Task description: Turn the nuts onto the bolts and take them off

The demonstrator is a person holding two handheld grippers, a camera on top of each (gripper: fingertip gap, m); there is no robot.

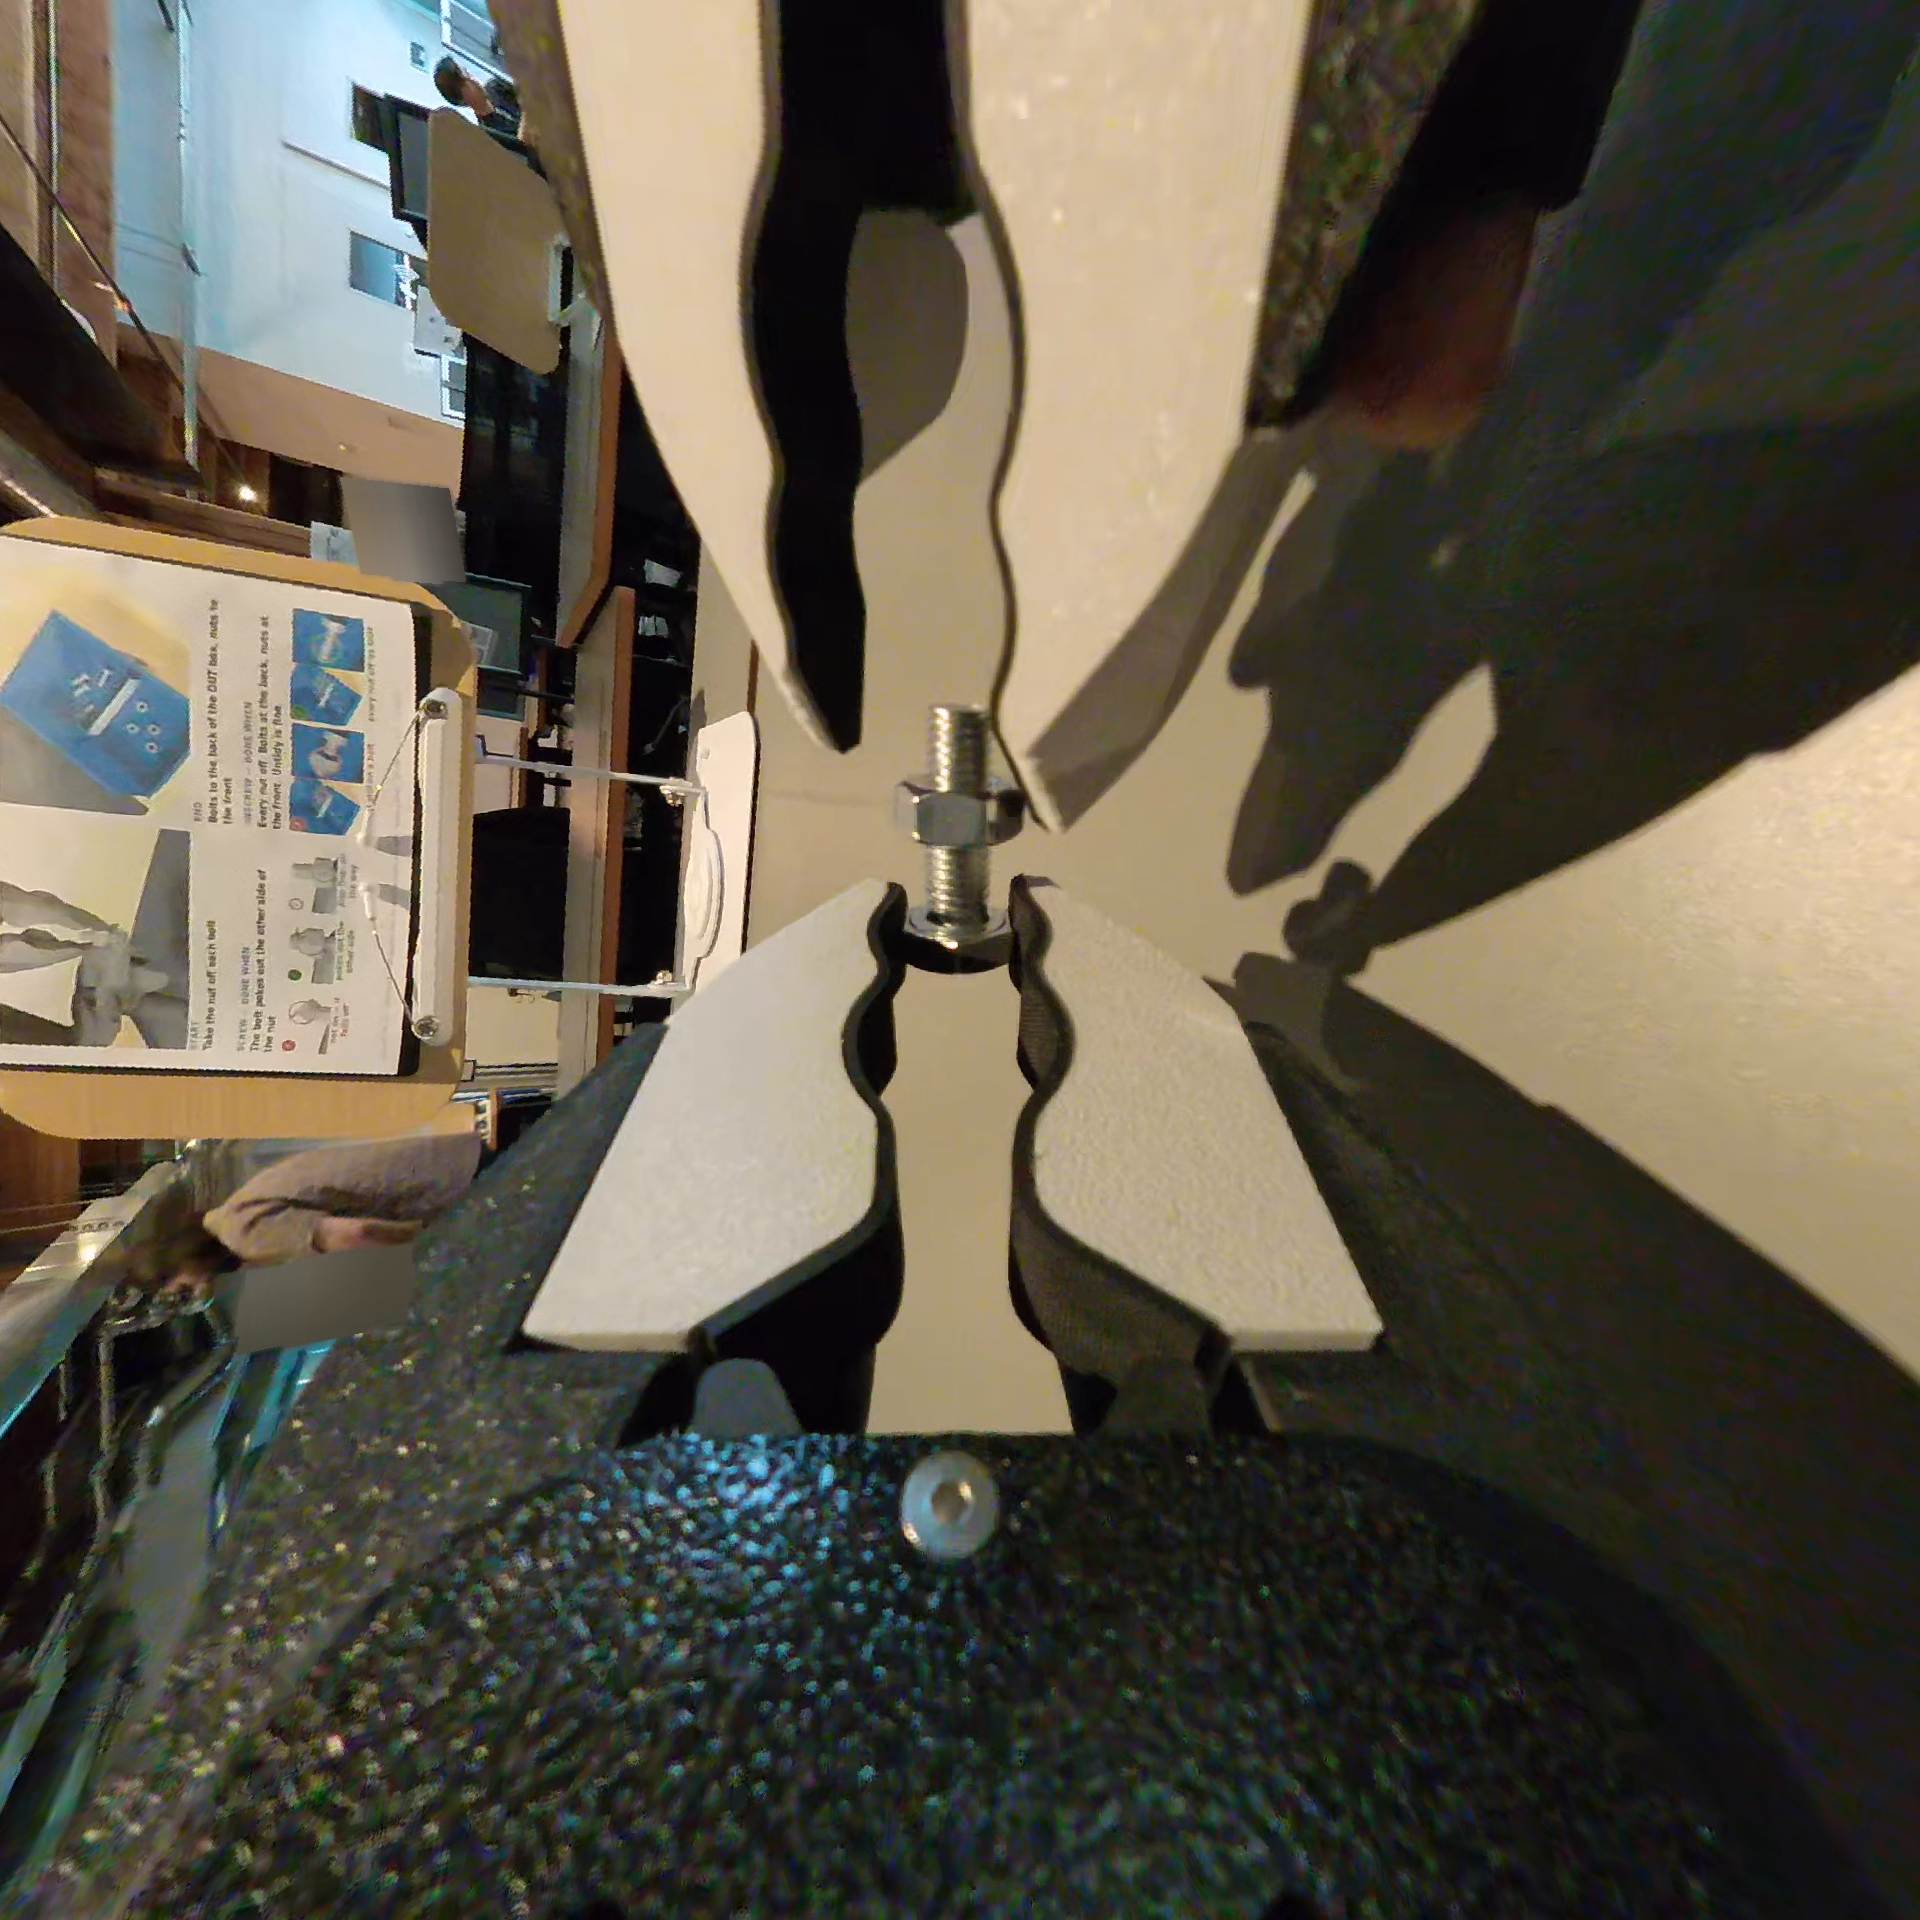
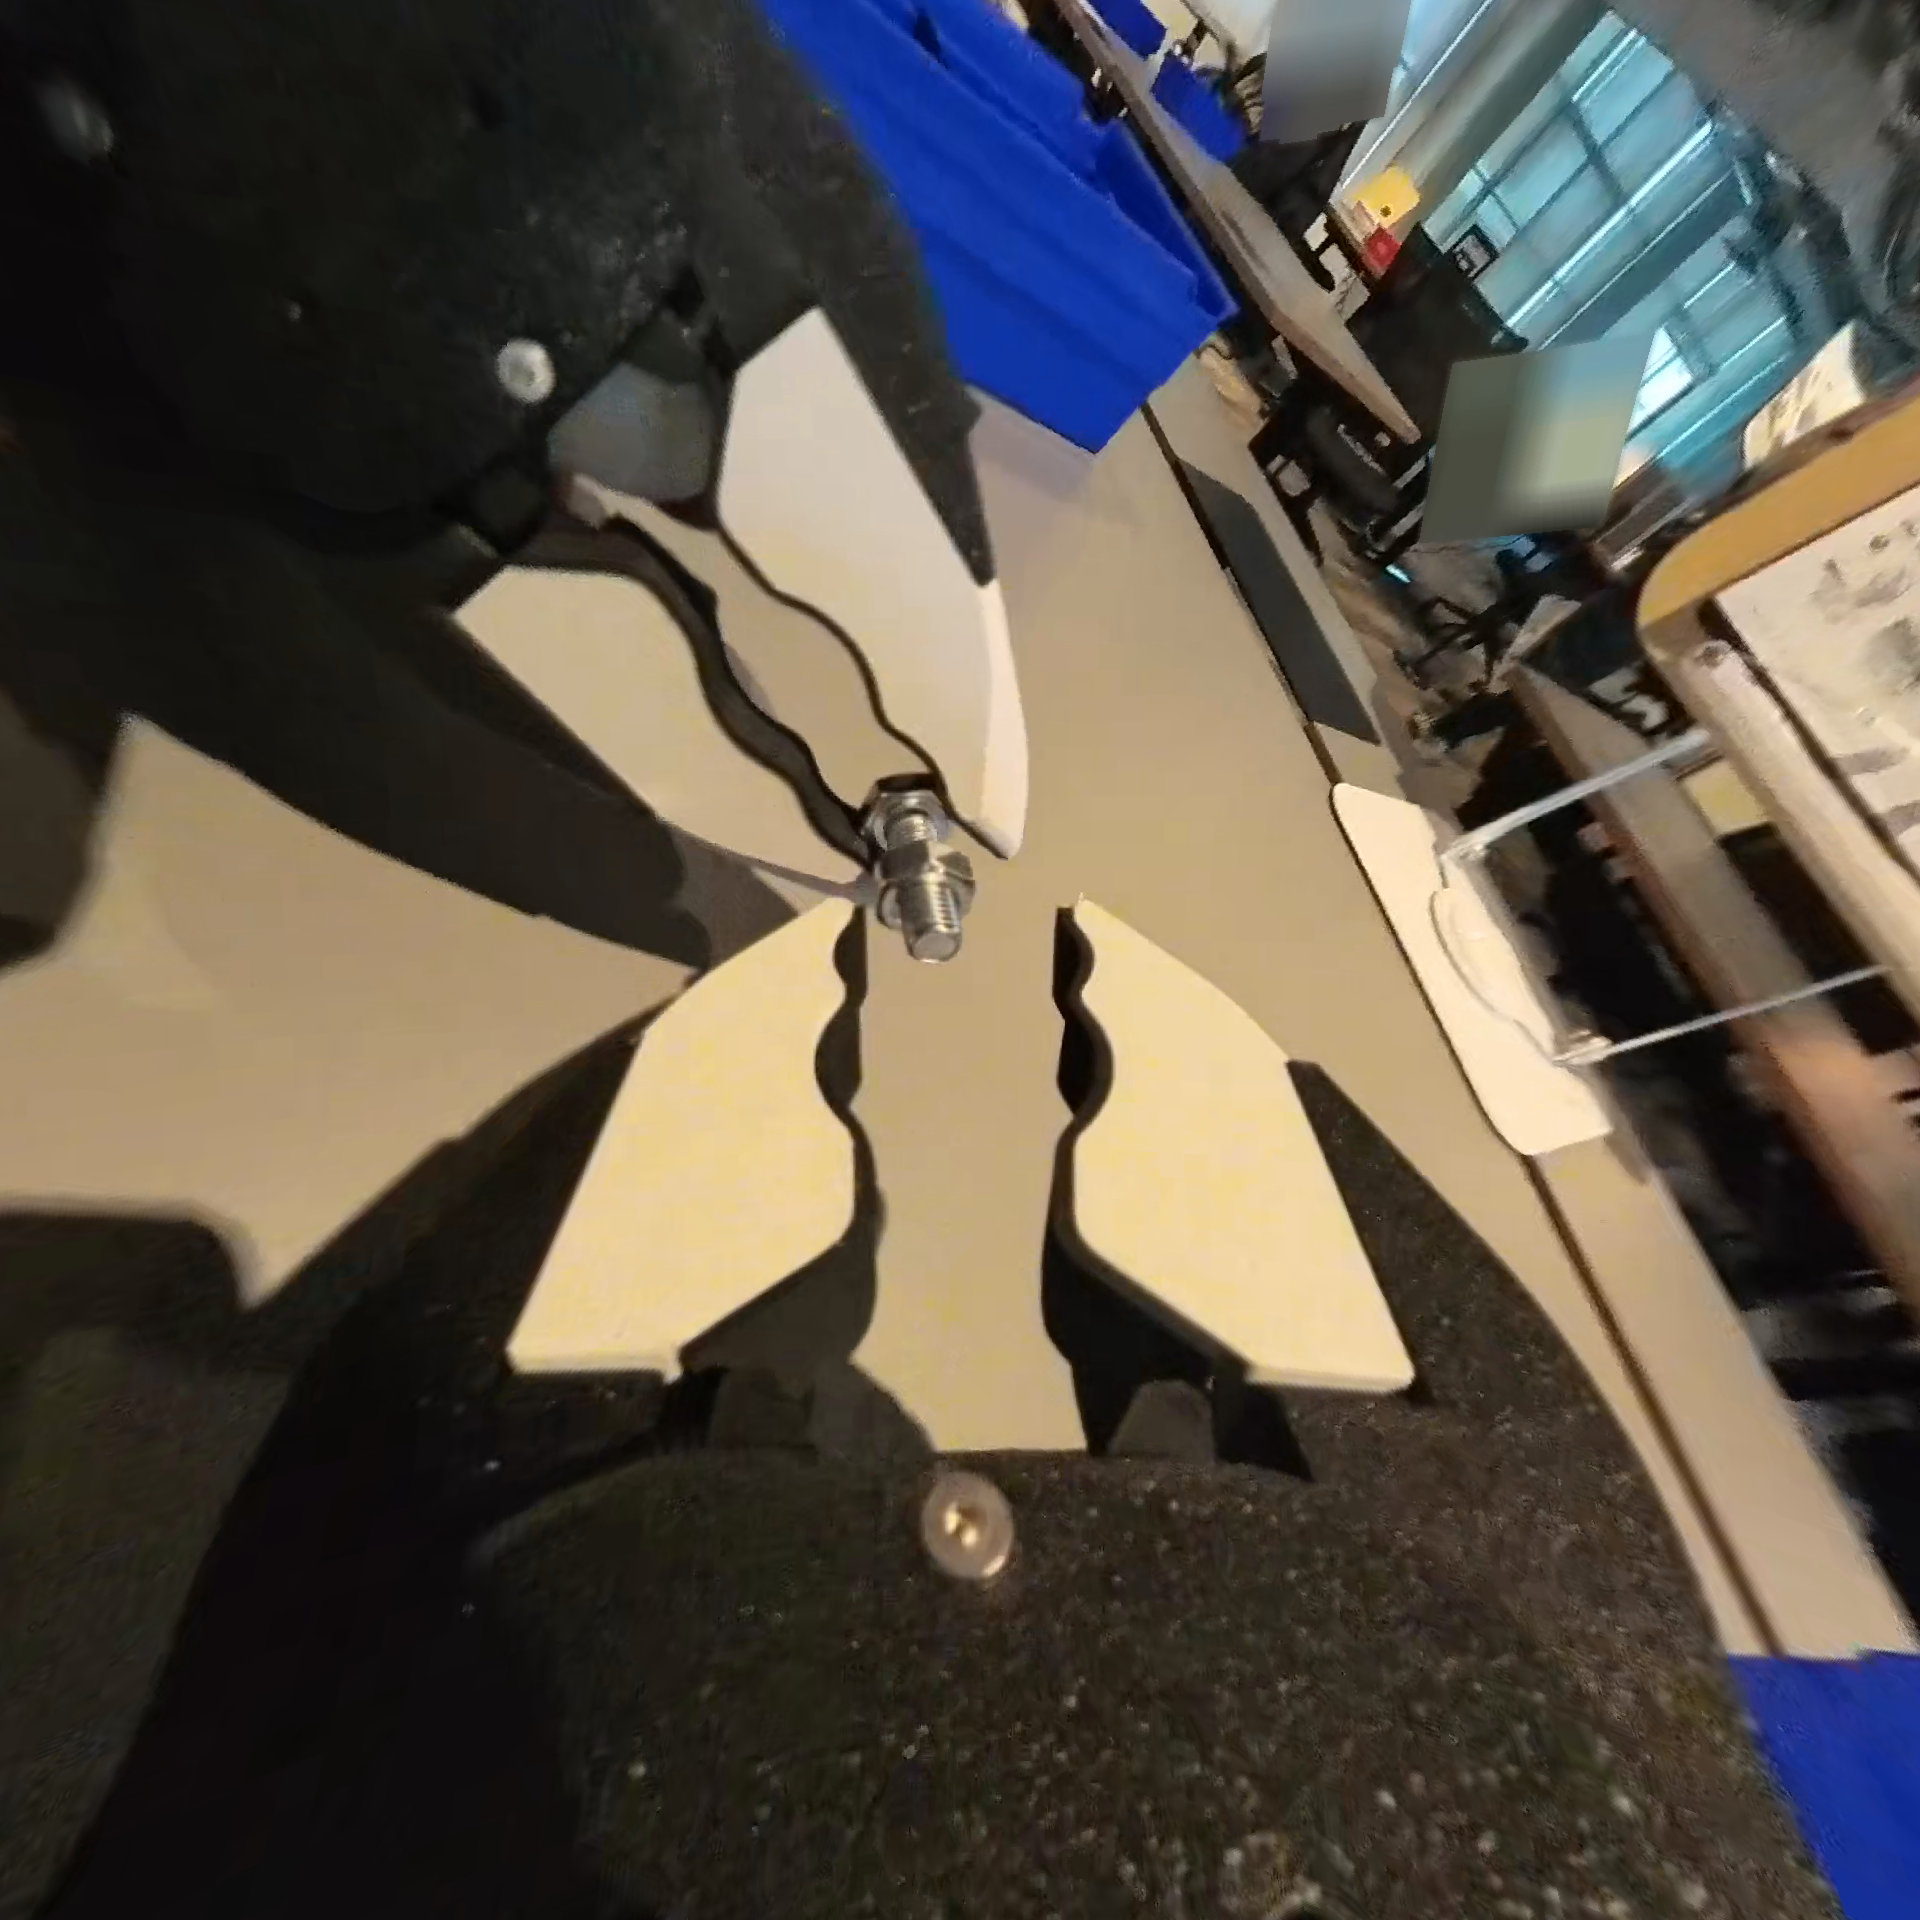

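The bolt (image 1: 957, 821) and nut (image 1: 958, 815) are seen as shiny threaded metal; the left gripper (image 1: 951, 904) body is grained matt black.

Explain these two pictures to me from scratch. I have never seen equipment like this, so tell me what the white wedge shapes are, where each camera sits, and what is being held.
There is no robot here: a person holds a two-finger gripper in each hand, and each gripper has a camera looking forward along its own fingers.

In the left wrist view, the white wedges at the bottom are the left gripper. It is shut on the head end of a bolt, which points away from the camera with a nut partway along its thread. The wedges coming from the top are the right gripper, open around the bolt's free end.

The right wrist view shows the same bolt from the opposite side, its tip between the open fingers.

Beneath is a pale table with a blue bin farther back.
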